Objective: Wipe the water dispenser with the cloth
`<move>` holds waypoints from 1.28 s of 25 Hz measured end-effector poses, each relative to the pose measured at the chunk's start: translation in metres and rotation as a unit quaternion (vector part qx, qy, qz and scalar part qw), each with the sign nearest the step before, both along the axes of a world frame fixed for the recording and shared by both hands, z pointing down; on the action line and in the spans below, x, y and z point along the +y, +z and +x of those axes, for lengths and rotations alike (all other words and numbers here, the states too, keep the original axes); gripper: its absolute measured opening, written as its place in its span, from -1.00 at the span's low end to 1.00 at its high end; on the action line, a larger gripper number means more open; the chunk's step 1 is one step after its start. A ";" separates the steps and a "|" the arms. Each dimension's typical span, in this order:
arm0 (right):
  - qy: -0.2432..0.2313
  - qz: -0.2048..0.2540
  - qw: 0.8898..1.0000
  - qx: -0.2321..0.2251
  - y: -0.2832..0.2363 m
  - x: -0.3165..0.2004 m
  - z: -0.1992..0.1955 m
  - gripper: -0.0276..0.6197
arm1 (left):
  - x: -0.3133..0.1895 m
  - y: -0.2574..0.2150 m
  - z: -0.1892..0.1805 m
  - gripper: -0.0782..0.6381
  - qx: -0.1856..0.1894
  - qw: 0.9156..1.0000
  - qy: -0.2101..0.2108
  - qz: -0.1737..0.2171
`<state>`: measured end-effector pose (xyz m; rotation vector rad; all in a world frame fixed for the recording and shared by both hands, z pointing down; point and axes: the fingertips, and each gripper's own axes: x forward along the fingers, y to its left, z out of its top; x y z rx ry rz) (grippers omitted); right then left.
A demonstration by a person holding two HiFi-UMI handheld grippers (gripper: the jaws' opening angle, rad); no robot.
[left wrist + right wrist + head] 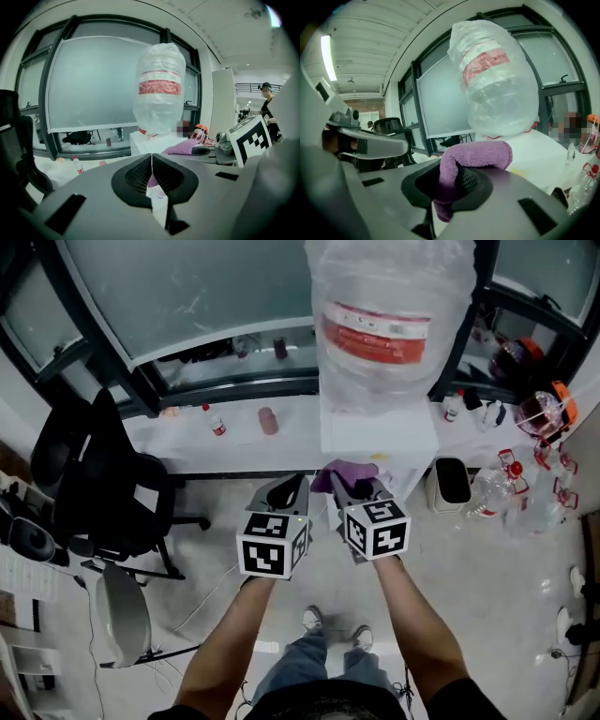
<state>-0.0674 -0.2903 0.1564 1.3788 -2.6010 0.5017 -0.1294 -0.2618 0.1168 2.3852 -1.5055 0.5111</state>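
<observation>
The white water dispenser stands by the window, topped by a big bottle wrapped in clear plastic; both show too in the left gripper view and the right gripper view. My right gripper is shut on a purple cloth, held just in front of the dispenser's front face. The cloth hangs folded between the jaws and drapes over them. My left gripper hovers beside it on the left, jaws shut together with nothing in them.
A black office chair stands at left. A white ledge along the window holds small bottles and a cup. A dark waste bin and empty water bottles sit right of the dispenser. A person stands far off.
</observation>
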 end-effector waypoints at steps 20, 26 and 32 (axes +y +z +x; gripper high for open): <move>0.067 -0.029 0.997 -0.010 0.066 -0.061 0.026 -0.77 | -0.055 0.057 0.031 -0.70 0.000 0.997 0.079 -0.017; 0.078 -0.030 0.996 -0.018 0.059 -0.062 0.067 -0.77 | -0.050 0.061 0.060 -0.70 -0.002 0.996 0.087 -0.019; 0.087 -0.024 0.996 -0.012 0.052 -0.062 0.112 -0.77 | -0.051 0.064 0.088 -0.70 0.006 0.997 0.080 -0.022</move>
